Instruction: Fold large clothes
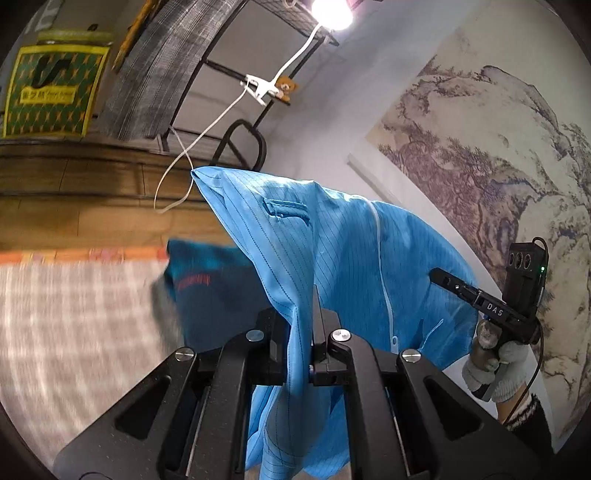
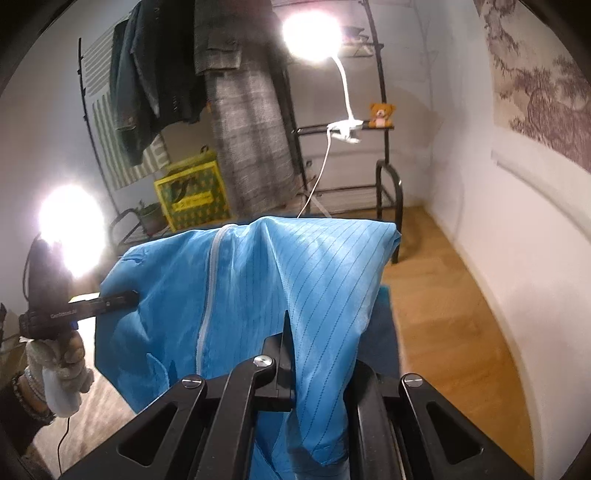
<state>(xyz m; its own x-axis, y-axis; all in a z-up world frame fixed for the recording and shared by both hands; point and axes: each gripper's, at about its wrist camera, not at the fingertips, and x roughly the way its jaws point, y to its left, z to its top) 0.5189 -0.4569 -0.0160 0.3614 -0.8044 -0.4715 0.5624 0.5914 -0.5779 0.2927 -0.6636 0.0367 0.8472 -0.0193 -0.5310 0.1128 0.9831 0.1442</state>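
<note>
A light blue pinstriped garment (image 1: pixel 351 251) with a pale zipper hangs in the air, stretched between both grippers. My left gripper (image 1: pixel 312 317) is shut on one edge of it, with cloth draped over the fingers. My right gripper (image 2: pixel 291 339) is shut on another edge of the same garment (image 2: pixel 258 269). The right gripper also shows in the left wrist view (image 1: pixel 439 275), its tip against the cloth. The left gripper shows in the right wrist view (image 2: pixel 129 295), its tip at the cloth. A darker blue garment (image 1: pixel 207 284) lies below on a checked surface.
A checked cloth surface (image 1: pixel 74 314) lies below at the left. Wooden floor (image 2: pixel 443 295) runs along a white wall. A black clothes rack (image 2: pixel 384 147) holds hanging clothes, a clip lamp (image 2: pixel 310 33) and a teddy bear (image 2: pixel 382 114). A yellow-green bag (image 2: pixel 192 195) stands by it.
</note>
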